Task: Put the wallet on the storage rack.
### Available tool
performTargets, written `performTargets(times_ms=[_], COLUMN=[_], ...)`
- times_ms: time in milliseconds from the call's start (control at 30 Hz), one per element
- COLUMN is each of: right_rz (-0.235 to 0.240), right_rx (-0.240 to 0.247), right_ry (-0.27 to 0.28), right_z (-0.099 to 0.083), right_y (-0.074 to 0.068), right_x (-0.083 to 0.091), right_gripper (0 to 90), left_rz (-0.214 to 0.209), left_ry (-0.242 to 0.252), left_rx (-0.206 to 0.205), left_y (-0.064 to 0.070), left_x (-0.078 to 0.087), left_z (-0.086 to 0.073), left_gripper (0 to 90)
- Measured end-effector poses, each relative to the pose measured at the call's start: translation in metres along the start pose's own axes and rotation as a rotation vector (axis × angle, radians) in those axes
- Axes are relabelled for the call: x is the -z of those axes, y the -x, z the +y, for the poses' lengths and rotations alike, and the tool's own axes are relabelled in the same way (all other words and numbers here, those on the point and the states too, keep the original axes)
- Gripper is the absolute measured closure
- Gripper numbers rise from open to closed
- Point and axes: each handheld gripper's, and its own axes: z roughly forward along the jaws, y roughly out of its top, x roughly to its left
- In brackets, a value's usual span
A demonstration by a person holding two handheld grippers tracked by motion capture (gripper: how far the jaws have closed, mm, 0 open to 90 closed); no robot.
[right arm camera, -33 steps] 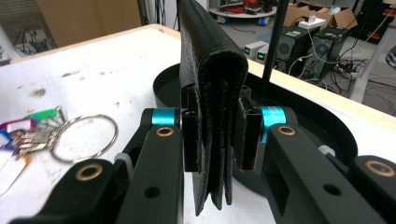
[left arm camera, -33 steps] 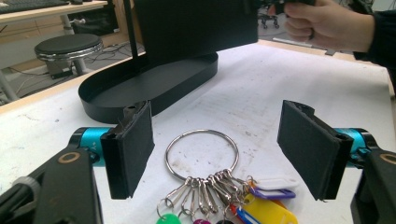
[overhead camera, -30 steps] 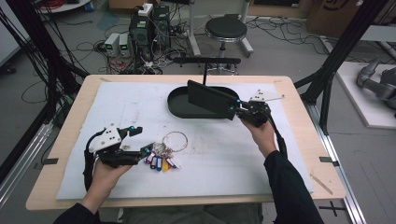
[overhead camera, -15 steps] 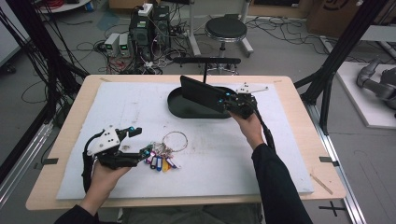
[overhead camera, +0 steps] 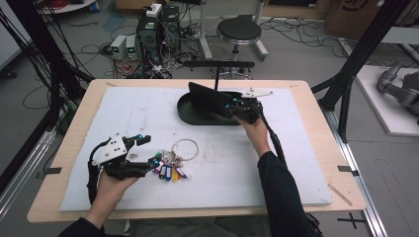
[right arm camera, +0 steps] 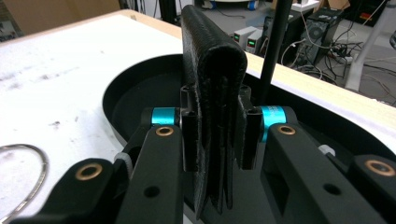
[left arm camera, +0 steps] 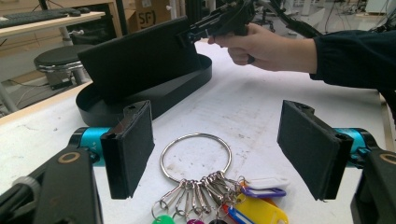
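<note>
Black wallet (right arm camera: 212, 93) clamped in right claw (right arm camera: 215, 135); no writing legible.

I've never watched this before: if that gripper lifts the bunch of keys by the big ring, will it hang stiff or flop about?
Probably flop. The key ring is a thin wire hoop with coloured tags on loose clips, so they would likely dangle and swing. The smooth, thin hoop might slip between the left gripper's flat pads.
</note>
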Motion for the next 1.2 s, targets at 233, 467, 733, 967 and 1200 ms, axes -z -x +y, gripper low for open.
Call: performTargets(times_ms=[233,467,733,967,1200], right_rz=[0.008,0.006,-0.011,-0.016,-0.061], right_rx=[0.017,0.008,-0.003,-0.009,0.008], right_ry=[0.012,-0.001,-0.043,-0.099,-0.096], right_z=[-0.006,-0.01,-0.015,-0.02,-0.017], right_y=[0.008,0.014,0.019,0.022,0.018], right_x=[-0.003,-0.004,-0.004,-0.003,-0.001], right_gripper=[76.5,75.9,73.8,71.3,61.5], left_rz=[0.006,0.012,0.006,0.008,0.004], left_ry=[-0.002,0.008,-0.001,-0.007,-0.012], left_rx=[0.002,0.005,0.0,0.002,-0.002], left_y=[-0.002,-0.002,-0.002,-0.002,-0.001], left_x=[0.002,0.005,0.003,0.002,0.001], left_z=[-0.002,-0.003,-0.004,-0.005,-0.006], left_gripper=[26.9,27.1,27.8,27.9,27.9])
